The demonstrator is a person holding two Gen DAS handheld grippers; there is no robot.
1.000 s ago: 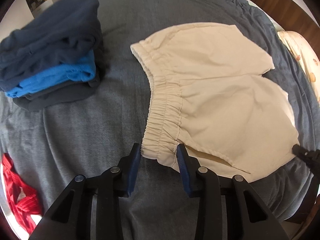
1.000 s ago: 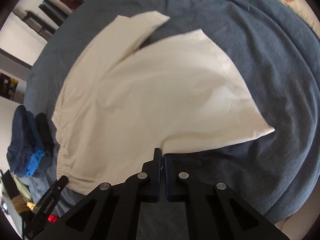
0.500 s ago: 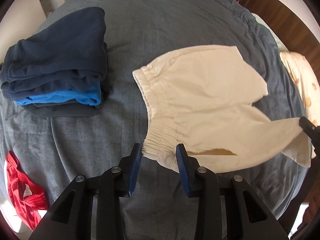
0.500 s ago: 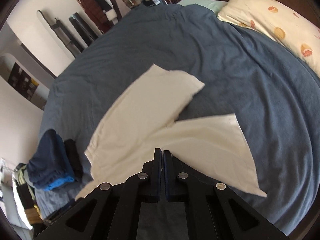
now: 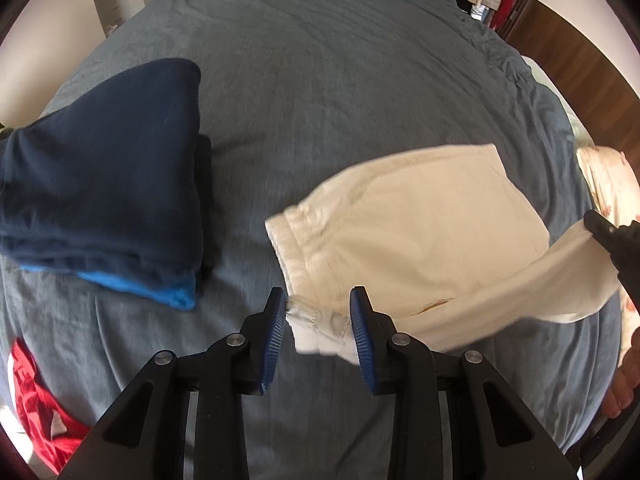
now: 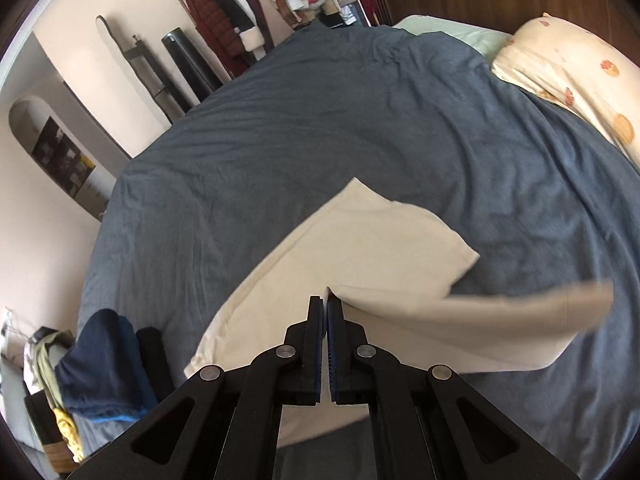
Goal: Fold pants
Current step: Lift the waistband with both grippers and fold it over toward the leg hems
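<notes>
The left tool [image 5: 318,320] grips the bunched waistband corner of the cream shorts [image 5: 420,240], its jaws having just narrowed on it, while the right tool [image 6: 325,344] is clamped on a leg hem. Light and limp, the cloth sags between them over the bed [image 5: 320,80]. The raised leg looks blurred, probably swinging, so hems and waistband are the surest holds.

The far half of the grey-blue bedspread [image 5: 340,80] lies bare, giving open passage beyond the cream shorts [image 5: 420,232]. To the left, a stack of folded navy and blue clothes [image 5: 104,184] blocks the way; a red garment [image 5: 36,412] sits at the near-left edge. A patterned pillow [image 6: 572,80] bounds the right side.
</notes>
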